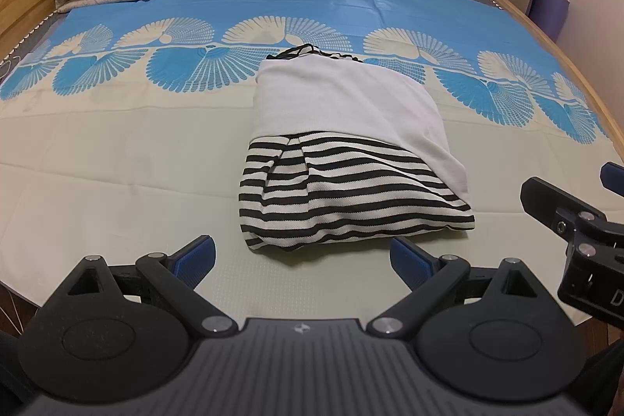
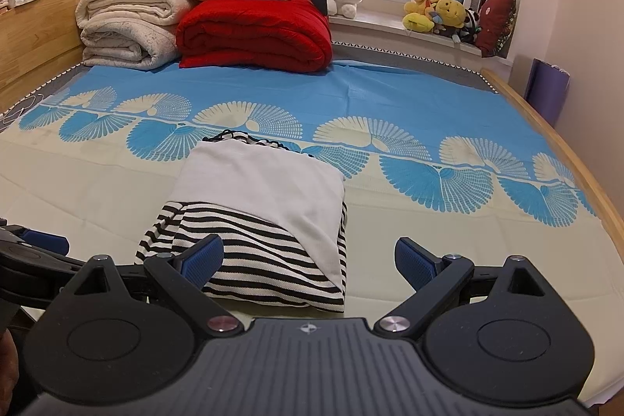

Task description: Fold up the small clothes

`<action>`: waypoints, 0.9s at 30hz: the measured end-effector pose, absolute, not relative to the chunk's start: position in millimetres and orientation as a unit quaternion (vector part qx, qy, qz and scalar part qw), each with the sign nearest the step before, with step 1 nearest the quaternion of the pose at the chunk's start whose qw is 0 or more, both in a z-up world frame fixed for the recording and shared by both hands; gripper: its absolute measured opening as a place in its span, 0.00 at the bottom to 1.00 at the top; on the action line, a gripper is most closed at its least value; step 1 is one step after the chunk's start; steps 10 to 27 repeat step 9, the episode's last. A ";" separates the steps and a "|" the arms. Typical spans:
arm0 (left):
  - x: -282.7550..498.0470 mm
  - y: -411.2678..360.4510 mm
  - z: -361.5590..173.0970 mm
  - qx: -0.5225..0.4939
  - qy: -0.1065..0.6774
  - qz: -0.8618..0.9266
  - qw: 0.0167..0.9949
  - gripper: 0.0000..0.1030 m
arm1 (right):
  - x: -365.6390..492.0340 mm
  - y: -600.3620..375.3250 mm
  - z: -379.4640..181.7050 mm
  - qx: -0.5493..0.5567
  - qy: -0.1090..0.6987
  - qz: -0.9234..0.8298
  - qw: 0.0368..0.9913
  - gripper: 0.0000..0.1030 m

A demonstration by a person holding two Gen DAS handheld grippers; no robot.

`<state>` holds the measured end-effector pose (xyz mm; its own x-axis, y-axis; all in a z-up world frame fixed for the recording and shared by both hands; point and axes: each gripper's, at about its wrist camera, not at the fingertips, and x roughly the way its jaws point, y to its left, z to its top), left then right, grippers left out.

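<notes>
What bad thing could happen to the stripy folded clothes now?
1. The folded garment is a loose bundle, its white part lapped over the stripes. If the open left gripper nudges the near edge, the fold might slide apart.
2. The right gripper, also open, has one blue pad over the striped corner, so it might snag just one layer.
3. A dark strap pokes out at the far end and may spill loose if the bundle is lifted.

Ribbed knit striped garment (image 1: pixel 351 193), matt woven bedsheet (image 1: pixel 117 162), seemingly varnished wooden bedframe (image 2: pixel 43 26).
</notes>
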<state>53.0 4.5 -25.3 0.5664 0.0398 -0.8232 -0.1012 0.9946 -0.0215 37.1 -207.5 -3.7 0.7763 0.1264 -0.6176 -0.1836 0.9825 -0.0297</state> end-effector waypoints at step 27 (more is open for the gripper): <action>52.6 4.3 -24.2 -0.035 0.465 0.037 0.884 0.95 | 34.6 -209.4 0.1 -0.047 0.319 0.087 0.943 0.92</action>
